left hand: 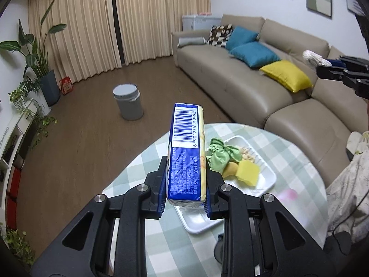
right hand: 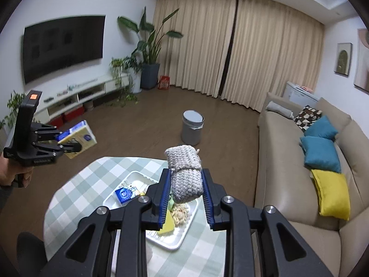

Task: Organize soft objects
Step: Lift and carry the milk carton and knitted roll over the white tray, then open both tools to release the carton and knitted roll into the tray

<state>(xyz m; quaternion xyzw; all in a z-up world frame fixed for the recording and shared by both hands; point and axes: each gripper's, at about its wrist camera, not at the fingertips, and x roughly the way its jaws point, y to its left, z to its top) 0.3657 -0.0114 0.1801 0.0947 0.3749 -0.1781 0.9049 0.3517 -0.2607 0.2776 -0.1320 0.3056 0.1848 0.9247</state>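
My left gripper (left hand: 185, 182) is shut on a blue and yellow tissue pack (left hand: 186, 152), held upright above the round checked table (left hand: 143, 161). It also shows in the right wrist view (right hand: 78, 142), held off the table's left side. My right gripper (right hand: 186, 184) is shut on a grey knitted roll (right hand: 185, 173), held above the white tray (right hand: 173, 242). The tray (left hand: 265, 175) holds a green cloth (left hand: 220, 153), yellow sponge pieces (left hand: 248, 173), a pale knitted item (left hand: 248, 154) and a small blue tissue pack (right hand: 125, 195). The right gripper with the roll shows at the far right of the left wrist view (left hand: 322, 65).
A grey bin (left hand: 128, 101) stands on the wooden floor beyond the table. A beige sofa (left hand: 288, 101) with blue and yellow cushions runs along the right. A TV unit (right hand: 76, 97) and plants (right hand: 147, 53) line the far left wall.
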